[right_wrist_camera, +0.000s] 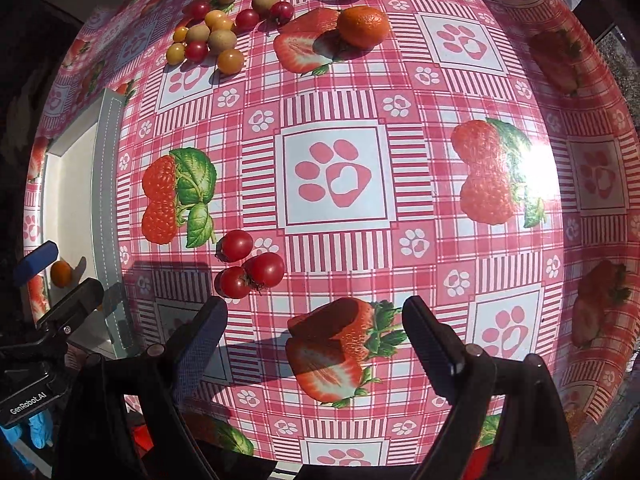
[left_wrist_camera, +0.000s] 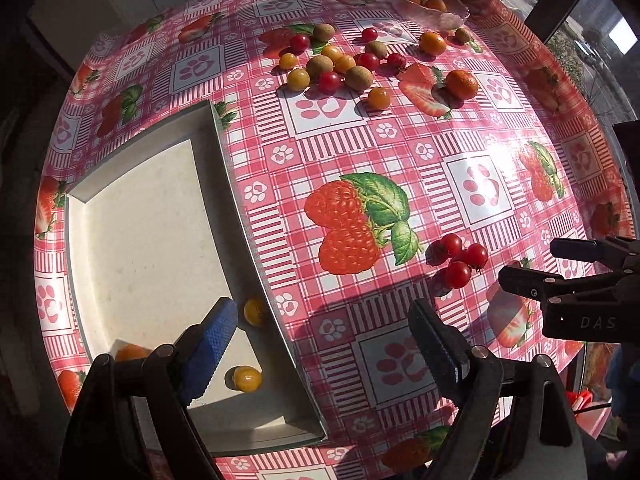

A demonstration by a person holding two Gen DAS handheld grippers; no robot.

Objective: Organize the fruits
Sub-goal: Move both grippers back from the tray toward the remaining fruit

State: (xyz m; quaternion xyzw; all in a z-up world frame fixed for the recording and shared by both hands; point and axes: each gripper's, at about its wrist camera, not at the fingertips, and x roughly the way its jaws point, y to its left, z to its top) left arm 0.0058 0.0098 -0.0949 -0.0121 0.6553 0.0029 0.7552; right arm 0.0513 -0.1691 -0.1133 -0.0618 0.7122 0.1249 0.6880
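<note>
Both grippers' fingers point(left_wrist_camera: 224, 332) point(right_wrist_camera: 428, 336) gape empty (left over the tray point(left_wrist_camera: 216, 128) edge).

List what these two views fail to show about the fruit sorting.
- Orange fruit in the white rectangular tray: left wrist view, half hidden behind the left gripper.
- Scalloped glass bowl: left view, too small to count contents.
- Same tray, right wrist view: cut off at the left edge.

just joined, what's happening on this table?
Fruit sorting, partway through. Both tongs are open and holding nothing. The left tongs hover over the white tray, which holds a few yellow tomatoes. The right tongs sit just short of a red tomato cluster. A mixed fruit pile and a glass bowl wait farther back.
</note>
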